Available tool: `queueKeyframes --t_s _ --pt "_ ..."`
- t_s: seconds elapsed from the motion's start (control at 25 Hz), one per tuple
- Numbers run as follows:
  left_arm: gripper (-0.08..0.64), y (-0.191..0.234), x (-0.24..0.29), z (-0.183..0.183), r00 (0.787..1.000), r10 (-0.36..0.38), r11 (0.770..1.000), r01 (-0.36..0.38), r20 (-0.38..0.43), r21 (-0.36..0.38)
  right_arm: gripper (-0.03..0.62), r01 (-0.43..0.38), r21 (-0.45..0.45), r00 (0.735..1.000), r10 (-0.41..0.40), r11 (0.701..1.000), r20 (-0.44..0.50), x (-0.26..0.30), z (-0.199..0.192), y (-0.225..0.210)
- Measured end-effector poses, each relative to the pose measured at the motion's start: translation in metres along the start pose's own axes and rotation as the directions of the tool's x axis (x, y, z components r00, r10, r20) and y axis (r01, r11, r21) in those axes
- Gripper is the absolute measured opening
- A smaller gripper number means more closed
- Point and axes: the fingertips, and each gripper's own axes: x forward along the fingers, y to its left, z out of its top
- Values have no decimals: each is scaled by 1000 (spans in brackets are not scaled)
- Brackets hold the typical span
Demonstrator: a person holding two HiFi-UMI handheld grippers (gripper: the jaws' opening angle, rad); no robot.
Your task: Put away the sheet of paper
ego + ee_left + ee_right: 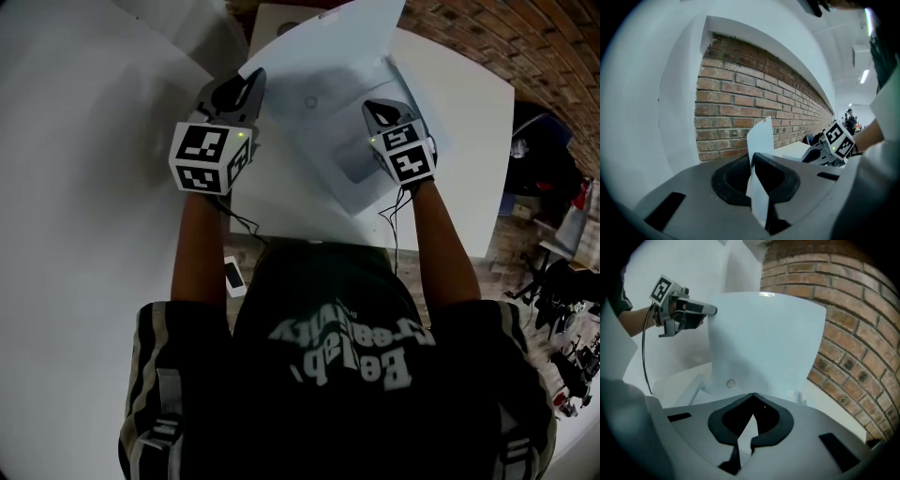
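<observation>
Sheet of paper [328, 37] raised over folder [352, 141] on white table [94, 141].
Near edge of the sheet pinched tight in left gripper [251, 80], the rest standing steeply above the folder's far half. Closed right gripper [380, 111] tips-down on the folder's middle, jaw tips meeting. Brick wall [469, 37] just beyond the folder.

There are two tools: the left tool [249, 80] and the right tool [381, 112]. I count one sheet of paper [323, 42], one plastic folder [352, 155], one table [84, 141] and one small white phone [233, 275].
</observation>
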Motion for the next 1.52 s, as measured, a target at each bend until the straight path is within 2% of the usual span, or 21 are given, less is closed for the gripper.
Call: queueKeyframes --t_s 0.24,0.64,1.0,1.52 --pt "17 -7 -5 2 1000 -18 1000 18 0 10 -8 117 37 985 -121 992 119 -30 23 -5" --pt "15 -24 -11 3 998 -59 997 59 -1 46 -8 203 64 957 -212 977 198 -69 35 5" --pt "15 -55 -22 4 999 -50 996 50 -9 68 -6 213 59 942 -221 975 253 -103 31 7" --pt "74 -118 -50 -14 997 82 996 -82 -1 36 -8 169 77 925 -185 983 331 -163 -5 18"
